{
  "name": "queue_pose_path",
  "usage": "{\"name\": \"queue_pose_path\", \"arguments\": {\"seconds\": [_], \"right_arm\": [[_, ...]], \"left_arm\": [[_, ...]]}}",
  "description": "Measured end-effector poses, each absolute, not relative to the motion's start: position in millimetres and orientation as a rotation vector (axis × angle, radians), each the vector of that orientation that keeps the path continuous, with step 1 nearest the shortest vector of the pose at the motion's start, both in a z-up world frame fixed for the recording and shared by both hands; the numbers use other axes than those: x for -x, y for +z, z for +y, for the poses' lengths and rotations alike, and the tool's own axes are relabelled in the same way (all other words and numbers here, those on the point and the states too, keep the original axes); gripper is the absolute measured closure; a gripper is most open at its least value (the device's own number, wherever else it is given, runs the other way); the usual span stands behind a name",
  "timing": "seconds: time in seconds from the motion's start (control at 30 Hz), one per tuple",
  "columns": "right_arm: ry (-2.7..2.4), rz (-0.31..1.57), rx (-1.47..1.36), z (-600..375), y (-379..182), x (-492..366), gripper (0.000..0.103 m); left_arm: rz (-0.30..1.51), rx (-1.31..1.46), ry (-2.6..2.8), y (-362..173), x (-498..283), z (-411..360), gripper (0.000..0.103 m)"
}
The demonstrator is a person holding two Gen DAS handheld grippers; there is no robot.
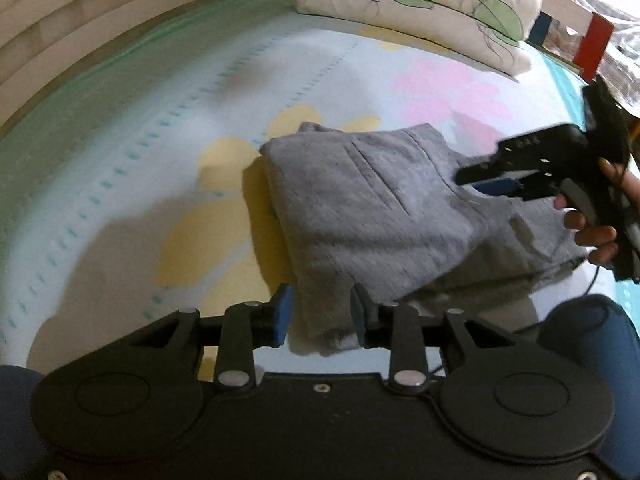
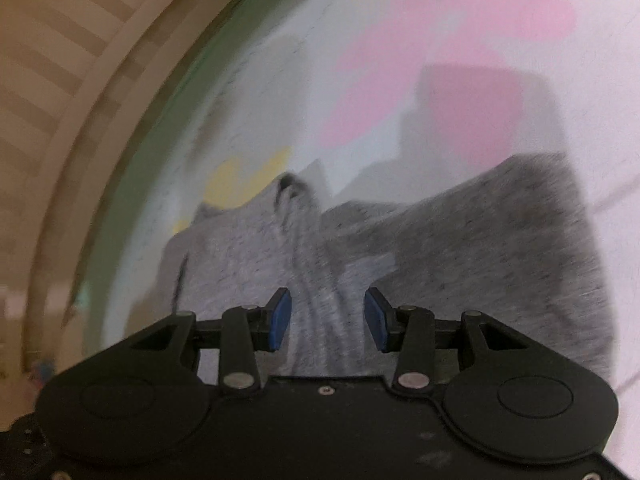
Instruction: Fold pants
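Left wrist view: your left gripper (image 1: 320, 316) has its jaws apart, blue pads either side of the near corner of the grey pants (image 1: 384, 208); the fabric lies between them but the pads do not pinch it. The pants sit folded into a thick, roughly square stack on the flower-print bedsheet (image 1: 140, 160), with a lower layer sticking out to the right. Your right gripper (image 1: 474, 176) hovers over the stack's right edge, held in your hand (image 1: 592, 224); from this side you cannot tell how its jaws stand. A leaf-print pillow (image 1: 420, 4) lies at the far edge of the bed. Right wrist view, blurred: your right gripper (image 2: 327, 318) is spread wide, nothing clamped, with the grey pants (image 2: 460, 240) directly below and ahead, creased ridges running between the pads.
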State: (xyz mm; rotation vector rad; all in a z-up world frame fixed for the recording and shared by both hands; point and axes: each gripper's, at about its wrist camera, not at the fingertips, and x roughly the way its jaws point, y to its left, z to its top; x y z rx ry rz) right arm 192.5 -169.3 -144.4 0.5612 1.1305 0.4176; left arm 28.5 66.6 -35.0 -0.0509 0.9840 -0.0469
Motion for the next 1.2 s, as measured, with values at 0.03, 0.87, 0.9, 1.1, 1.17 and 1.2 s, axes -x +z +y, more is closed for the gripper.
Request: {"name": "queue_pose_path", "arguments": {"seconds": [0.03,0.87,0.9,1.1,1.17,1.2], "right_arm": [[0.445,1.138,-0.575,-166,-147,-193,0.058],[0.541,0.937,-0.148,-86,16,-169,0.095],[0.547,0.934,-0.143,-92,18,-166,0.095],[0.536,0.903,-0.141,-90,41,-170,0.095],[0.523,0.886,-0.142,-94,49,-169,0.095],[0.514,0.878,-0.144,-98,52,-170,0.095]], "left_arm": [[0.982,0.047,-0.055,-35,-26,64,0.062],[0.864,0.022,-0.181,-28,-42,-76,0.038],[0.855,0.023,-0.165,-29,-48,-78,0.038],[0.957,-0.021,-0.047,-59,-79,-67,0.037],[1.014,-0.027,-0.022,-75,-80,-56,0.038],[1.053,-0.023,-0.011,-85,-79,-50,0.038]]}}
